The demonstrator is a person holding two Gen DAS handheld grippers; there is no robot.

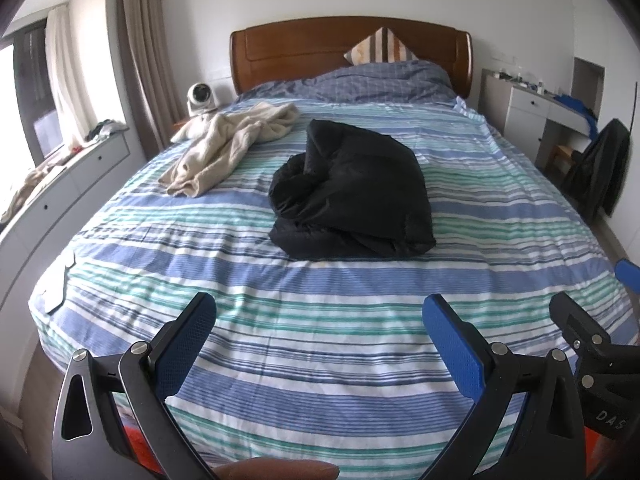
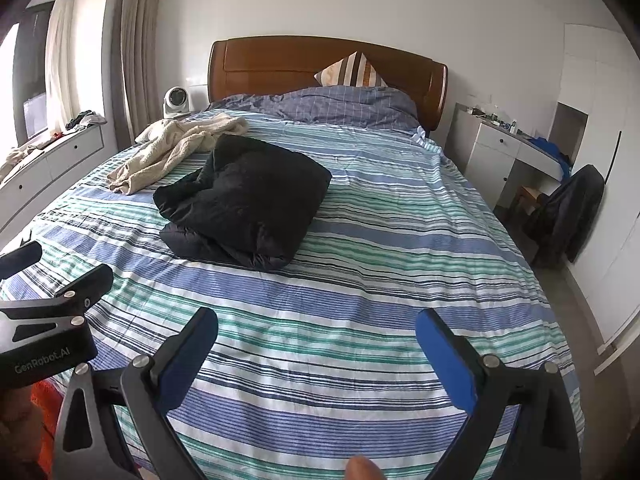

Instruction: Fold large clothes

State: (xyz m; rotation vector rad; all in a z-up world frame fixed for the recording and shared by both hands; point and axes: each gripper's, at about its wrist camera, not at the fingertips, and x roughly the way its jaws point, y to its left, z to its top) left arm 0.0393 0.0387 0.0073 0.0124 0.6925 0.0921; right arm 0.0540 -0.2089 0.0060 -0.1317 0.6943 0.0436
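While both grippers, left (image 1: 320, 320) and right (image 2: 316, 332), hover spread wide and empty over the striped bed (image 1: 320, 360), "GenRobot.AI" reads on one; the folded black jacket (image 1: 352, 196) lies mid-bed beside a cream garment (image 1: 224, 148).

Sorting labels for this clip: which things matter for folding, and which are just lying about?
For the job: black jacket, cream garment, left gripper, right gripper.
Lying about: striped cushion, small fan, dark coat on the chair.
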